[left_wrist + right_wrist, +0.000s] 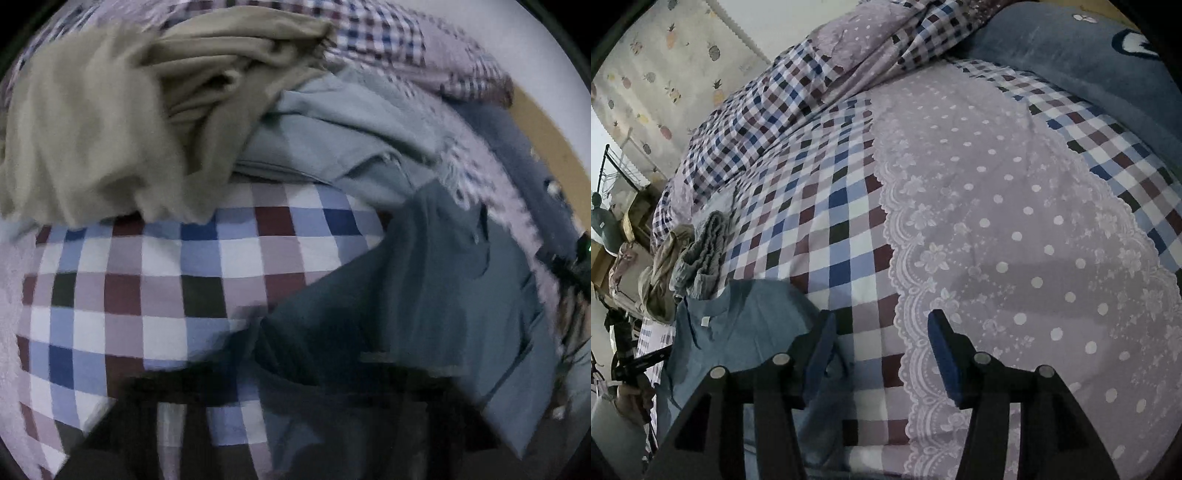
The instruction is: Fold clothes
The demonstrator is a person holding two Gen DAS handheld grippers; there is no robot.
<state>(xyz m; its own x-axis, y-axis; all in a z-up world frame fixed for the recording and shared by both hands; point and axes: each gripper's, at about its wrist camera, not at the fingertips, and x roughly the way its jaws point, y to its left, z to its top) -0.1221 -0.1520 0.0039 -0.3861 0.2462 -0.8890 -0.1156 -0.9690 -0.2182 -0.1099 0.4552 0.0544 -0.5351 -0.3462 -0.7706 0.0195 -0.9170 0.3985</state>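
A teal-blue shirt [424,295] lies on the checked bedspread [147,288]. Its near edge runs between and over the blurred dark fingers of my left gripper [295,387], which stand wide apart. Behind it a beige garment [92,129] and a light grey-blue garment [343,129] lie crumpled in a heap. In the right wrist view the same blue shirt [738,332] lies flat at the lower left, collar and label toward the heap [683,266]. My right gripper [881,325] hovers open above the bedspread [842,221], its left finger over the shirt's edge.
A lilac dotted lace panel [1015,240] covers the right of the bed. A blue pillow [1071,55] lies at the far right and a bunched checked quilt [757,103] at the back. Shelving and boxes [624,221] stand left of the bed, under a fruit-print curtain [665,66].
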